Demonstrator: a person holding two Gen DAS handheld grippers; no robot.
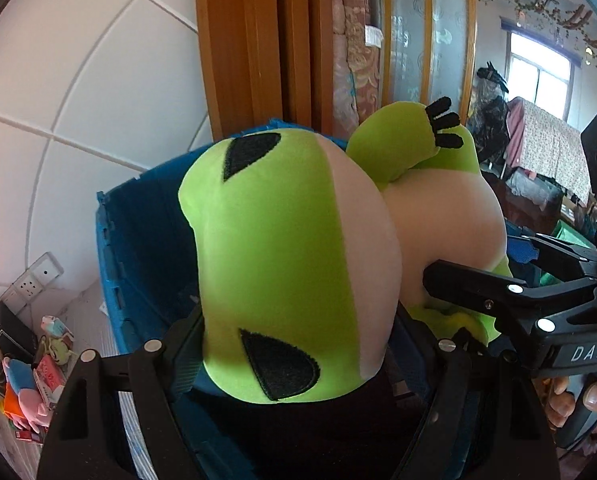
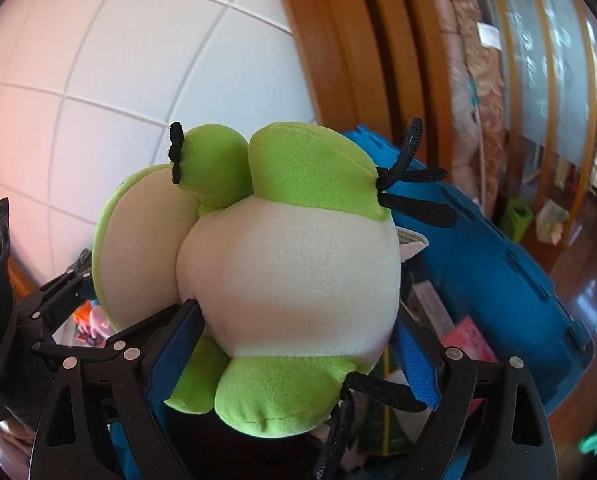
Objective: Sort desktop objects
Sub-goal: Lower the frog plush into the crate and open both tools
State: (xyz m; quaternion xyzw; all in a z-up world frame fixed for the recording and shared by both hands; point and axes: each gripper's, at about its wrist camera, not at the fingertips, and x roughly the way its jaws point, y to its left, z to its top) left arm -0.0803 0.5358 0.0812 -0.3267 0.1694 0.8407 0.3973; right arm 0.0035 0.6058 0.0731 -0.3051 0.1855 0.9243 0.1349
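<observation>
Both grippers clamp the same lime-green & cream plush frog [image 1: 282,248]: left gripper [image 1: 294,344] w/ jaws clenched on its head end, right gripper [image 2: 298,344] w/ jaws clenched on its cream belly. Frog's held in the air above the open blue plastic crate [image 1: 138,232], over its near rim; small toys & boxes [image 1: 38,372] sit low left, outside the crate

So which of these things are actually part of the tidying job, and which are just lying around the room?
Part of the job:
- green plush toy, squeezed by both claws
- left claw
- right claw
- blue bin behind the toy
- small toys in a heap, perhaps waiting to be sorted

Just lying about:
- wall socket
- rolled fabric
- wooden door frame
</observation>
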